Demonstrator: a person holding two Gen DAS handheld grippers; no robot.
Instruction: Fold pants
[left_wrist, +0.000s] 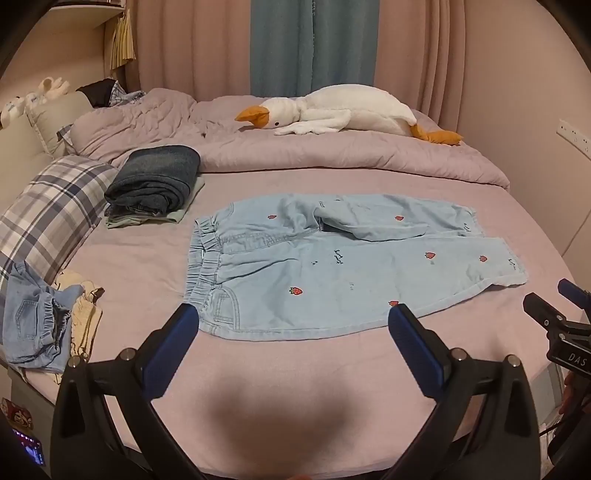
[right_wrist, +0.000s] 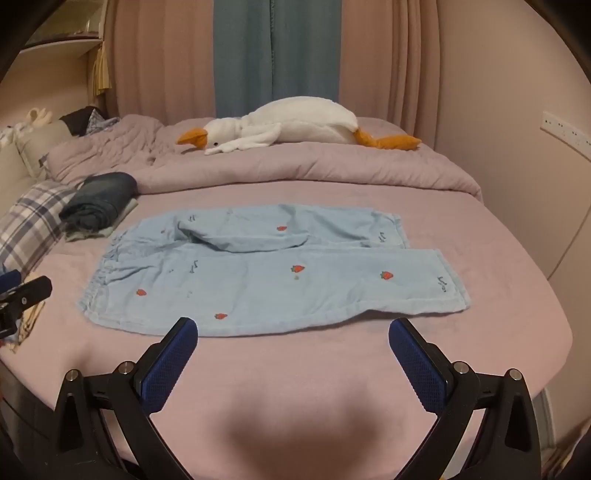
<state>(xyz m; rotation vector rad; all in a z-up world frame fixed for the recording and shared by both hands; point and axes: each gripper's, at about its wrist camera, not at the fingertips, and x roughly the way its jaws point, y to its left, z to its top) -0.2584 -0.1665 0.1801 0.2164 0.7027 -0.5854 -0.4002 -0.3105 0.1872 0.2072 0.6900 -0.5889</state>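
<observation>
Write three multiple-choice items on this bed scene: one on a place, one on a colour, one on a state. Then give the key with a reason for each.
1. Where does the plush goose lie?
A. on the bunched duvet at the far side of the bed
B. on the plaid pillow
C. on the pants

2. What colour are the strawberry-print pants?
A. dark navy
B. light blue
C. beige

3. How do the left gripper and right gripper stand?
A. both shut on the waistband
B. one holds a leg hem
C. both open, holding nothing

Key:
1 A, the goose rests on the duvet beyond the pants.
2 B, the denim is pale blue with red strawberries.
3 C, the jaws of each stand wide apart over the bed's near edge, and no cloth is between the pads.
</observation>
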